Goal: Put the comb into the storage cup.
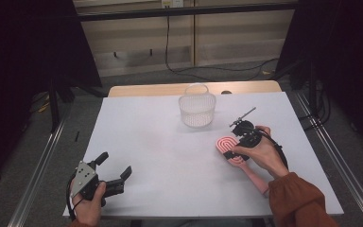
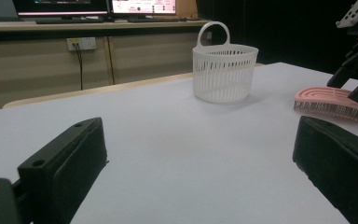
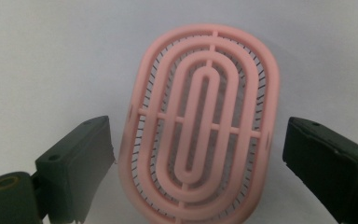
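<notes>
Toward the near left corner of the white worktop (image 1: pixel 170 156), the left hand-held gripper (image 1: pixel 115 165) rests low with its jaws spread wide and nothing between them; the left gripper view looks across bare surface toward the white basket (image 2: pixel 223 72). Idle as it is, it poses little risk.

At the middle back stands that basket (image 1: pixel 197 109), upright, handle up, well apart from both hands.

Over on the right, the pink hairbrush (image 1: pixel 230 149) lies bristles down on the worktop, and the right hand-held gripper (image 1: pixel 232 147) hangs over its oval head. In the right gripper view the 2 jaws flank the brush head (image 3: pixel 200 126), the left one just beside the rim, the right one with a clear gap, so the pads are not yet pressing: released, not grasping.

Risks, as I judge them: the jaws sit unevenly about the head, so closing could shove the brush sideways before both pads bite. The rounded, smooth rim may let the brush slip or pivot out, and the long handle (image 1: pixel 255 177) would drag the head down once lifted.

Hard to make out: the handle passes under the person's right hand (image 1: pixel 260 153), and the bristles show only through the slots.
</notes>
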Available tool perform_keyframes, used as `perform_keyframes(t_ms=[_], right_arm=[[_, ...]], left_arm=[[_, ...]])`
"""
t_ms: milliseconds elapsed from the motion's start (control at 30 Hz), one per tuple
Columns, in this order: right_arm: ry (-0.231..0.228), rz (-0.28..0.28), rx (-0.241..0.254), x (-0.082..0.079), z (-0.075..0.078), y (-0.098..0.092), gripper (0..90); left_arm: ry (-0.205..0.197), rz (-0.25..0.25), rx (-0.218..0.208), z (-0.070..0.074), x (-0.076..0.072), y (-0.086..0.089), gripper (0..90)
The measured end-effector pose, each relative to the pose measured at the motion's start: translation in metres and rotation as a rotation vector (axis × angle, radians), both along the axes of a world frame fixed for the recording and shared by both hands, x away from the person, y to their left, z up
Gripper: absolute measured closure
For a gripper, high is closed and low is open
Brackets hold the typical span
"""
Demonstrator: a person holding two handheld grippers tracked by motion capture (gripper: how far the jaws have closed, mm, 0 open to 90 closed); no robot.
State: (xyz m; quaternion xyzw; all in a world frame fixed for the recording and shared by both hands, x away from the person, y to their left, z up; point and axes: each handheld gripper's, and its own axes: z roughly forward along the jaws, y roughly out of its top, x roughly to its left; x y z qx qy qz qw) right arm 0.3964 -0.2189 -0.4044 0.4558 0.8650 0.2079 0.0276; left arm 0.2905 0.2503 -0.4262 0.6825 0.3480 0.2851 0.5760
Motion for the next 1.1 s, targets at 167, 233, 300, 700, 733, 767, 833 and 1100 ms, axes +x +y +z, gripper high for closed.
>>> perform_keyframes(t_ms=[167, 233, 300, 700, 733, 767, 833, 1100], right_arm=[[0.005, -0.005, -0.032, 0.002, -0.004, 0.002, 4.2], [0.021, -0.017, -0.037, 0.004, -0.008, 0.004, 5.4], [0.029, -0.016, -0.039, 0.005, -0.010, 0.006, 5.3], [0.064, -0.022, -0.060, 0.008, -0.020, 0.013, 7.2], [0.064, -0.022, -0.060, 0.008, -0.020, 0.013, 7.2], [0.062, -0.014, -0.058, 0.009, -0.020, 0.014, 9.0], [0.061, -0.011, -0.057, 0.008, -0.020, 0.015, 11.1], [0.059, -0.025, -0.054, 0.007, -0.020, 0.015, 17.0]], left_arm=[[0.005, -0.005, 0.001, 0.000, 0.000, 0.000, 2.8], [0.009, -0.001, 0.000, -0.001, 0.001, 0.000, 2.8], [0.008, -0.001, 0.000, -0.001, 0.000, 0.000, 2.8], [0.008, -0.008, 0.005, -0.001, 0.001, 0.000, 2.8], [0.008, -0.008, 0.005, -0.001, 0.001, 0.000, 2.8], [0.008, -0.008, 0.005, -0.001, 0.001, 0.000, 2.8], [0.008, -0.007, 0.005, -0.001, 0.001, 0.000, 2.8], [0.010, -0.010, 0.003, -0.001, 0.001, 0.000, 2.8]])
